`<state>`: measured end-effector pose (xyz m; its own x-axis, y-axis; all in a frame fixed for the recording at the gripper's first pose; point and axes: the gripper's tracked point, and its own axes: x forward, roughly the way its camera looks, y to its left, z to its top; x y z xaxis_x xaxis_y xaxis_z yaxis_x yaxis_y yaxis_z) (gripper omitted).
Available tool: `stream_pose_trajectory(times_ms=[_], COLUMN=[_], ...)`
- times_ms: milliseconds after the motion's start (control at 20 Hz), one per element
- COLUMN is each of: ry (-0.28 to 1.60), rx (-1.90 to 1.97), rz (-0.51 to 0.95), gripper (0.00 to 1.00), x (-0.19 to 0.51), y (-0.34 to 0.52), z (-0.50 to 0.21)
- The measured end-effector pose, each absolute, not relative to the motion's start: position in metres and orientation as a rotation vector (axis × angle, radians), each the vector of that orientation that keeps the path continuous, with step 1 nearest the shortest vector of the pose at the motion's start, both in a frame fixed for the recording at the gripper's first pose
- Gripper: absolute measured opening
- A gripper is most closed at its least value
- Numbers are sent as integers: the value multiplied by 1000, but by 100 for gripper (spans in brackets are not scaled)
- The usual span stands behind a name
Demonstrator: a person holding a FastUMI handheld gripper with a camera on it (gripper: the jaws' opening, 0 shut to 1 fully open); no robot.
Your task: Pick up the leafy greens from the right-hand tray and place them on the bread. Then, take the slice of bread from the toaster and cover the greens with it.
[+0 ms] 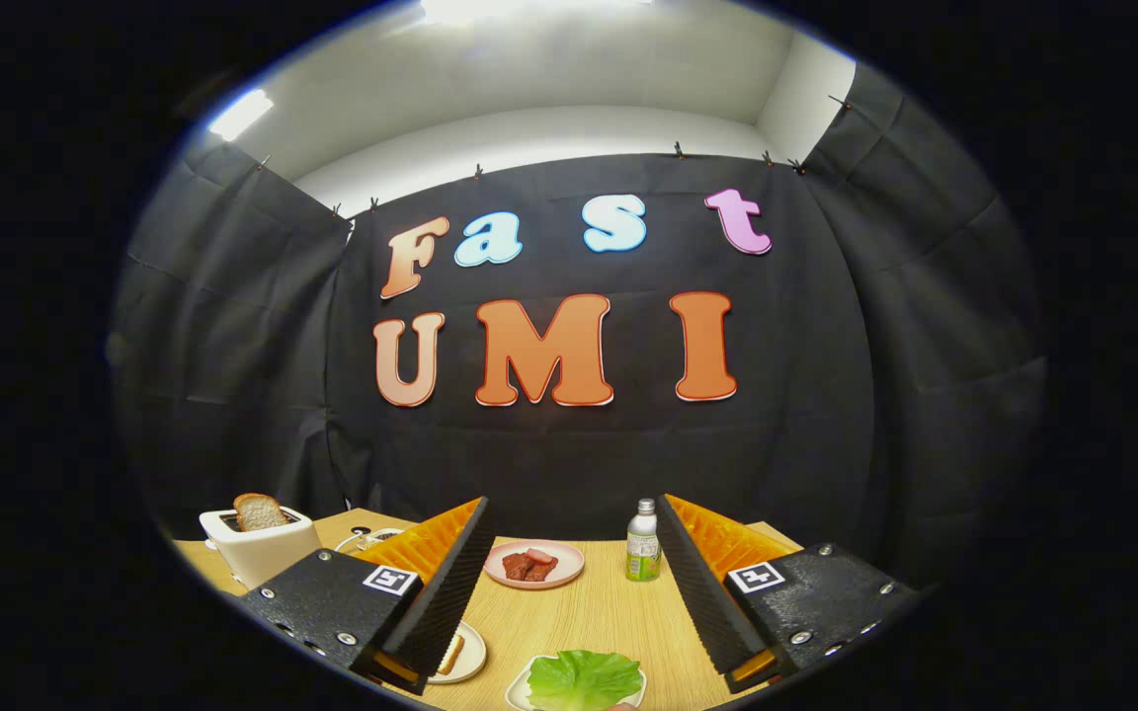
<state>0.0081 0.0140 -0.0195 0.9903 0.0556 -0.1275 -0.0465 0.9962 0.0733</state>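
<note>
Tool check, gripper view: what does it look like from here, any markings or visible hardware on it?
The tool has two long wedge-shaped fingers with ribbed inner faces. Each rides on a dark speckled block with silver screws and a square black-and-white tag on top. The fingers stand open.

Booth interior. Black cloth (579, 444) forms the rear wall and continues as two side panels, one on each flank; it hangs in soft creases and is clipped along its upper edge by small pegs (678, 150). Above the cloth rises a pale plastered wall (549, 133), meeting a white ceiling (569, 69). Two bright ceiling lights (238, 114) appear, probably fluorescent panels, though glare obscures their shape. A light wooden table (579, 617) with fine straight grain stands before the rear cloth.
</note>
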Motion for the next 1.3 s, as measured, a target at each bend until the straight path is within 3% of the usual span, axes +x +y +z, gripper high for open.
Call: stream_pose_trajectory(times_ms=[1300], ry=[788], rx=[72], rz=[54], gripper=[99], x=[-4], y=[29], z=[-190])
